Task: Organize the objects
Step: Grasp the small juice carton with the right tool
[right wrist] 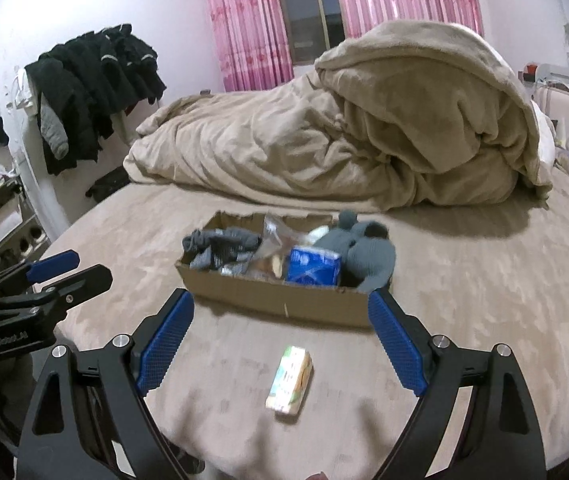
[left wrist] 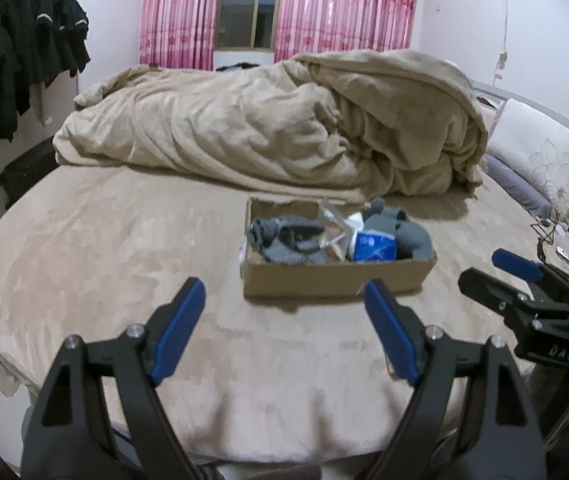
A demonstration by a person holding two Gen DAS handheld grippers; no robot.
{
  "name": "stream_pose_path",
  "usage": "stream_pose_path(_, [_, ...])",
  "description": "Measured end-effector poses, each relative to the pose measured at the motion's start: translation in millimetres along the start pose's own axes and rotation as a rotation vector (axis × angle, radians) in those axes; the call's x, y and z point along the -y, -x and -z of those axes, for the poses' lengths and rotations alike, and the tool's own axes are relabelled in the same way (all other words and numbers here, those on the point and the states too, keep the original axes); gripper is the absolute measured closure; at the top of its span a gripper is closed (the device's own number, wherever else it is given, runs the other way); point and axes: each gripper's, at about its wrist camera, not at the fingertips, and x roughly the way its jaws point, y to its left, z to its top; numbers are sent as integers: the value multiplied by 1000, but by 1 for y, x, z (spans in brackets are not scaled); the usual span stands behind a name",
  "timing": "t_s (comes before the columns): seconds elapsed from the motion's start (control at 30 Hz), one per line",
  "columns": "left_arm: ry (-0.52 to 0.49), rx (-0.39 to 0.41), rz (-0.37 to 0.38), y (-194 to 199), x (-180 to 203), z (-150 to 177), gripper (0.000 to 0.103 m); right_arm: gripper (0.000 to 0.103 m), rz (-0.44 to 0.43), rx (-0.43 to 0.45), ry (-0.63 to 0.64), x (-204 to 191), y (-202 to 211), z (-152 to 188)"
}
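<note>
An open cardboard box [left wrist: 336, 278] [right wrist: 276, 300] sits mid-bed. It holds grey socks [right wrist: 220, 250], a clear plastic bag [right wrist: 272, 240], a blue packet [right wrist: 314, 267] and a grey knit hat [right wrist: 368, 254]. A small pale green packet [right wrist: 290, 380] lies on the bedsheet in front of the box, between the right gripper's fingers but untouched. My left gripper [left wrist: 284, 296] hovers open and empty short of the box. My right gripper [right wrist: 280, 300] is also open and empty. Each shows in the other's view: the right gripper [left wrist: 480, 267], the left gripper [right wrist: 78, 267].
A crumpled beige duvet [left wrist: 284, 128] fills the far half of the bed. Dark clothes [right wrist: 96, 92] hang on a rack at the left wall. Pillows [left wrist: 540, 160] lie at the right. Pink curtains [left wrist: 344, 8] frame a window behind. Bare beige sheet [left wrist: 104, 248] spreads left of the box.
</note>
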Motion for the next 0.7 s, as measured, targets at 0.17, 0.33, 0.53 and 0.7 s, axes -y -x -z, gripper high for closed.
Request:
stream_pose_path(0.17, [25,-53,-7,-16,-6,16,20,12,3,-55,4,-1,-13,17])
stream_pose_path(0.33, [33,-89,-15,-31,-10,26,20,12,-4,-104,-6,0,-29,32])
stream_pose_path(0.53, [35,-140,-17,-52,-11,37,20,18,-6,-168,-1,0,-55,47])
stream_pose_path(0.7, [30,-188,-16,-71,-11,50,20,33,2,-234,-4,1,-79,62])
